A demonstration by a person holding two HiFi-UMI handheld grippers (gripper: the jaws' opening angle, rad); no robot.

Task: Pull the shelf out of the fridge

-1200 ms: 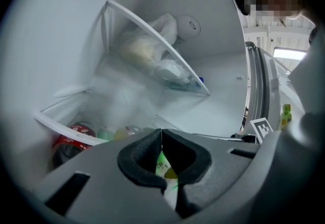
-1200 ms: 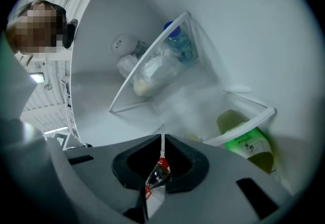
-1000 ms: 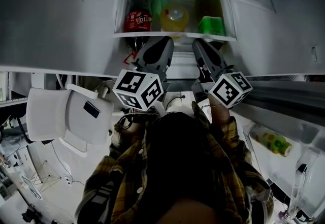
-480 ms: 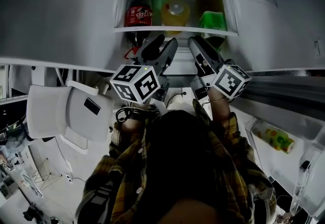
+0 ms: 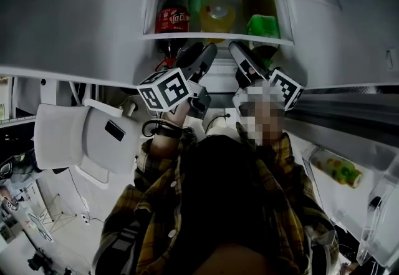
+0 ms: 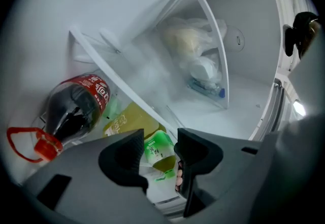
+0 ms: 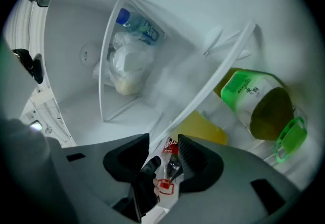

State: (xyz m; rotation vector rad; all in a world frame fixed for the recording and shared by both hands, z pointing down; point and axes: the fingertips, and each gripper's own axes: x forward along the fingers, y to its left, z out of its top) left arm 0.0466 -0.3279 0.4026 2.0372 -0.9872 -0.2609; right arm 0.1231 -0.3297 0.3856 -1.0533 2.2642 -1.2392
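Note:
The fridge shelf [image 5: 215, 36] shows as a white front edge with a cola bottle [image 5: 171, 19], a yellow bottle [image 5: 216, 15] and a green-labelled bottle [image 5: 262, 25] standing on it. My left gripper [image 5: 201, 54] and right gripper [image 5: 240, 55] point into the fridge just under that edge, side by side. Both have just been opening and stand open, with nothing pressed between the pads. The shelf's edge [image 6: 122, 78] runs slantwise ahead of the left gripper [image 6: 158, 154]. Ahead of the right gripper [image 7: 163, 159] the edge [image 7: 208, 78] slants the other way.
A higher glass shelf [image 6: 213, 40] carries a plastic bag [image 7: 124, 65] and a blue-capped bottle [image 7: 134, 22]. The open door's bin at right holds a bottle [image 5: 336, 172]. A white chair [image 5: 81, 139] stands at left. The person's plaid sleeves fill the foreground.
Both grippers were shut at the shelf's front edge; they have opened, rolled, and sunk a little below it. The shelf and bottles stay where they were.

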